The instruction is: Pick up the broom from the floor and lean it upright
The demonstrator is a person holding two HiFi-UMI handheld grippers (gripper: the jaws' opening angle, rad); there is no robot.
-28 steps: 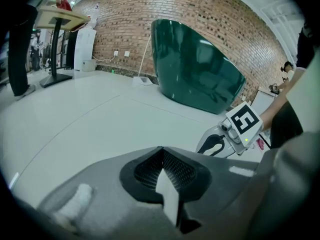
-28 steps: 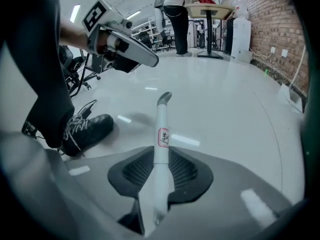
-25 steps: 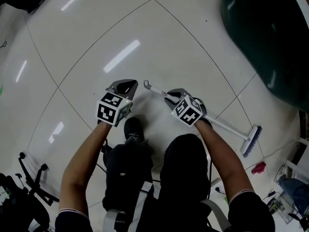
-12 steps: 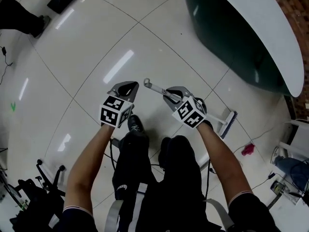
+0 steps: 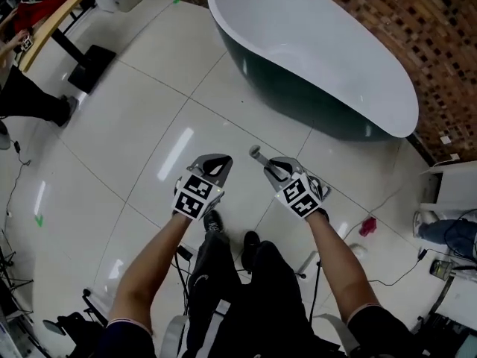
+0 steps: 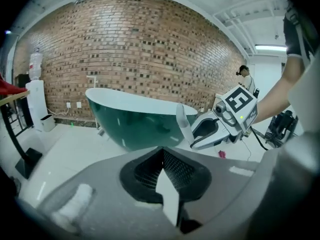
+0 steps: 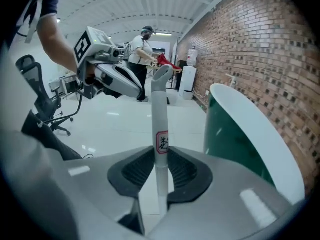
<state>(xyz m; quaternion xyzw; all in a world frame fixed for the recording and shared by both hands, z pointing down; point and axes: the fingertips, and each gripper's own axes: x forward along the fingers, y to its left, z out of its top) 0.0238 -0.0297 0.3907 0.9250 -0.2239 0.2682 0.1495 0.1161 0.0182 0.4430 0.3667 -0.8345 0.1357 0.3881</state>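
The broom's white handle (image 7: 159, 129) stands between the pads of my right gripper (image 7: 160, 156), which is shut on it just below a red label. Its grey hook end (image 5: 255, 153) sticks out past the right gripper (image 5: 273, 168) in the head view. The rest of the broom is hidden under my right arm and body. My left gripper (image 5: 217, 165) hangs beside it to the left, apart from the handle; its jaws (image 6: 163, 151) are shut on nothing. The left gripper view also shows the right gripper (image 6: 212, 129) with the handle tip (image 6: 183, 121).
A dark green bathtub (image 5: 313, 58) with a white inside stands ahead before a brick wall (image 5: 417, 43). A red object (image 5: 367, 226) and cables lie on the tiles at right. A person (image 7: 142, 49) stands far off, with a table (image 5: 45, 21) and an office chair (image 7: 40, 104).
Both grippers have risen well off the floor, the right one carrying the broom handle up. The broom head, seen at right before, is now out of sight. The bathtub has come fully into view.
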